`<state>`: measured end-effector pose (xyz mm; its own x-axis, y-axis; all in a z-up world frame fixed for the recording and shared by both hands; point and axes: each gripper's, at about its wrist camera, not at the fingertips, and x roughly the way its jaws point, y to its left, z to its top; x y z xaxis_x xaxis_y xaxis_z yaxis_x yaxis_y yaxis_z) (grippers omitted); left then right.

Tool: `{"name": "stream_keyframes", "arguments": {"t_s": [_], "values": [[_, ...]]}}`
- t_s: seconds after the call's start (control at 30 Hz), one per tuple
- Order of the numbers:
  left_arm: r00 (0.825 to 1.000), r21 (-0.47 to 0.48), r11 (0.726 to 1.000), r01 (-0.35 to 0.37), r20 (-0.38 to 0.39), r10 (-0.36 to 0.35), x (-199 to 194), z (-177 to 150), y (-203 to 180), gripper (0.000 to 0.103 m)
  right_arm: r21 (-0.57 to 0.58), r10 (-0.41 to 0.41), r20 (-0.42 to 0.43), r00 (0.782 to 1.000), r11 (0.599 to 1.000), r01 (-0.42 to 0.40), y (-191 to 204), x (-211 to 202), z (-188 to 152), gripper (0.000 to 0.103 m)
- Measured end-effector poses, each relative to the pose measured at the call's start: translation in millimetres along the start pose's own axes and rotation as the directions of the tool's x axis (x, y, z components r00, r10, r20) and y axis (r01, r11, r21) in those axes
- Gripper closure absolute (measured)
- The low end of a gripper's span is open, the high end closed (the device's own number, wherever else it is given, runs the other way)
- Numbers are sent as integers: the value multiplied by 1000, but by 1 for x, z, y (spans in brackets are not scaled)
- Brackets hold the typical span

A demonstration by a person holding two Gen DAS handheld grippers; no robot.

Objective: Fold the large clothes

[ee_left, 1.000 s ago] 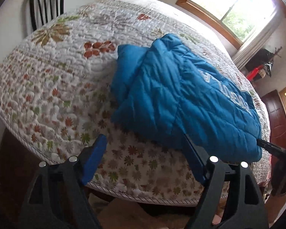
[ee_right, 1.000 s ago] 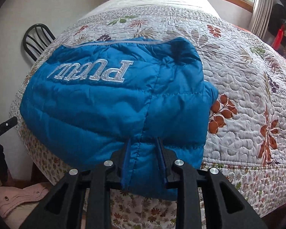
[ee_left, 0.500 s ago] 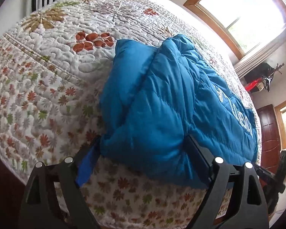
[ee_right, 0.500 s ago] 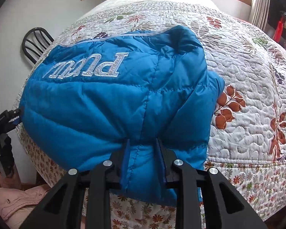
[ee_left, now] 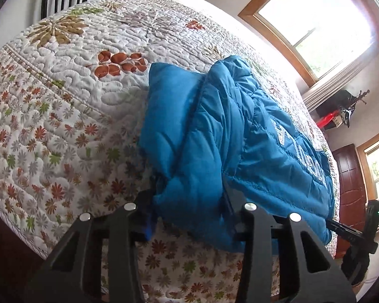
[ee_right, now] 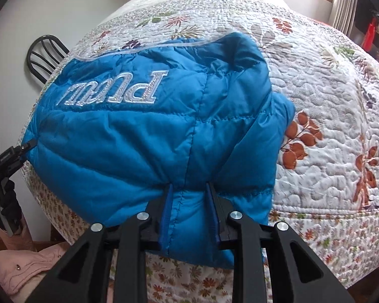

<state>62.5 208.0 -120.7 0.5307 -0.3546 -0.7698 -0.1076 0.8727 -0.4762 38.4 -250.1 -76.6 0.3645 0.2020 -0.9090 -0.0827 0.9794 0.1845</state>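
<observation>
A blue puffer jacket [ee_left: 240, 139] with silver lettering lies folded at the near edge of the bed, partly hanging over it. In the left wrist view my left gripper [ee_left: 189, 202] has its jaws closing on a bunched corner of the jacket, and the fabric is pinched between the pads. The right wrist view shows the same jacket [ee_right: 151, 139] with my right gripper [ee_right: 189, 189] shut on the hem at the opposite corner. Each gripper shows in the other's view at the jacket's far end: the right one [ee_left: 351, 229] and the left one [ee_right: 7, 156].
A floral quilt [ee_left: 63, 101] covers the bed and drapes over its edge. A black chair [ee_right: 45, 55] stands against the wall beside the bed. A pink garment [ee_right: 25, 265] lies low at the left. A window [ee_left: 315, 25] and a brown door [ee_left: 351, 176] are beyond the bed.
My left gripper came forward onto the jacket's corner and its jaws narrowed from wide apart to pinching the bunched fabric. The right gripper kept its hold, and the jacket shifted slightly.
</observation>
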Motion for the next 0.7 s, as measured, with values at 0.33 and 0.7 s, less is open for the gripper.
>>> {"name": "stream_keyframes", "arguments": {"t_s": [0.33, 0.7], "values": [[1000, 11, 1000, -1, -16, 1, 13, 1, 4, 51, 32, 9, -44, 999, 999, -8, -16, 20, -5, 78], [997, -54, 997, 59, -45, -62, 23, 5, 5, 32, 23, 4, -41, 999, 1000, -3, -14, 26, -3, 78]]}}
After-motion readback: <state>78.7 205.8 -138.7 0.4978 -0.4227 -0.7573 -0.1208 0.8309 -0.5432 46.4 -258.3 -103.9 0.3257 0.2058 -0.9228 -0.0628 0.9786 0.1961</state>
